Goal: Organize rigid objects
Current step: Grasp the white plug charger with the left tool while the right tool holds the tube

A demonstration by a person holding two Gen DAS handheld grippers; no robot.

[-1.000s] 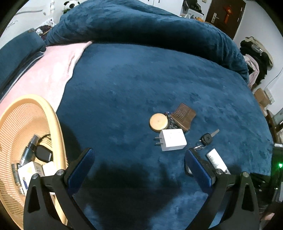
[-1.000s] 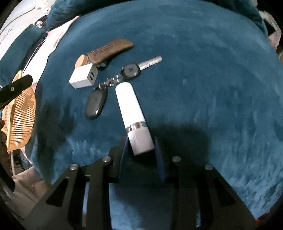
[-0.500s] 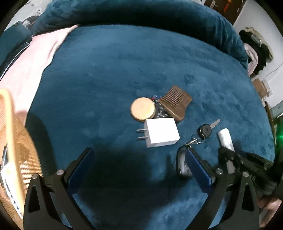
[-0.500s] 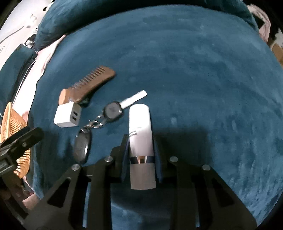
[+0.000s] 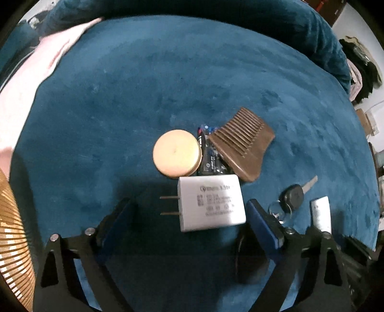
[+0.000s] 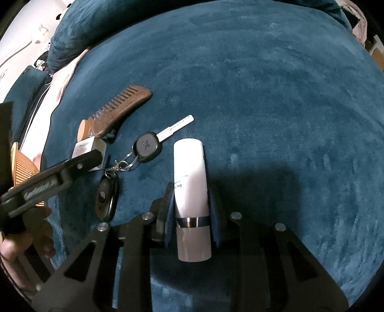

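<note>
A white plug charger (image 5: 211, 204) lies on the blue blanket, its prongs pointing left. My left gripper (image 5: 190, 211) straddles it with the jaws closing; the blue pads stand apart from its sides. Just beyond lie a round wooden lid (image 5: 177, 153), dark batteries (image 5: 210, 156) and a brown wooden comb (image 5: 242, 144). My right gripper (image 6: 190, 192) is shut on a white tube (image 6: 190, 172) with a silver band, which points away along the fingers. A car key (image 6: 146, 146) on a ring with a black fob (image 6: 106, 196) lies left of the tube.
A woven tan basket (image 5: 12, 228) sits at the left edge. A pink cloth (image 5: 28, 72) covers the far left of the bed, and a bunched blue duvet (image 5: 216, 9) lies along the back. A hand (image 6: 28, 240) holds the left gripper at lower left.
My left gripper came down and right from the basket side to straddle the charger, its jaws now slightly narrower. My right gripper's jaws narrowed onto the tube, which turned from slanting to straight along the fingers.
</note>
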